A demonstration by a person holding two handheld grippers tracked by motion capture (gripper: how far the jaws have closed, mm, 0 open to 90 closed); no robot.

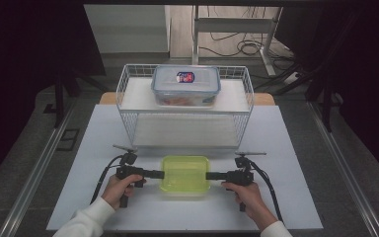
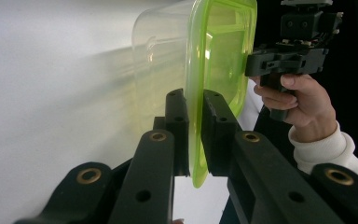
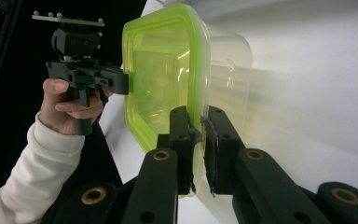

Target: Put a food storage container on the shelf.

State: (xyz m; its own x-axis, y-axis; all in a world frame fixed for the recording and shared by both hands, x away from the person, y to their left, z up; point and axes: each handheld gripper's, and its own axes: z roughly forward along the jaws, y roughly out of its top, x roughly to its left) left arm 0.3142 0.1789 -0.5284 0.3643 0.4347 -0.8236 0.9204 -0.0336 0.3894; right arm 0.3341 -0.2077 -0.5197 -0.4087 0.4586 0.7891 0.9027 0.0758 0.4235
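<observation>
So both hands are at the near edge of the tabletop (image 1: 103, 128), one on each end of the green-lidded container (image 1: 185, 175). The left hand-held gripper (image 1: 159, 174) is clamped on the lid's left rim and the right hand-held gripper (image 1: 210, 175) is clamped on the right rim. No earlier picture to compare, so I'm just going by how they sit now.

What I'd worry about: each one only has a thin lip of lid between its jaws. If the lid isn't snapped down tight, lifting could pop it off and leave the clear tub behind, or drop it. Uneven lifting would tilt the box and twist the rim out of a grip. And if it's headed for the wire shelf rack (image 1: 128, 84) just beyond, the lower shelf opening looks low, so the container or the grippers could catch on the front wire.

Farther back, a blue-lidded box (image 1: 186, 85) with something reddish inside sits on the rack's top shelf.

View differences: the left gripper view shows the rim (image 2: 195, 140) pinched between the jaws edge-on, plus the clear tub wall (image 2: 158, 56). The right gripper view gives the same for the other end (image 3: 198, 140). The high view can't show that bite, but it does show the rack and the whole layout.
</observation>
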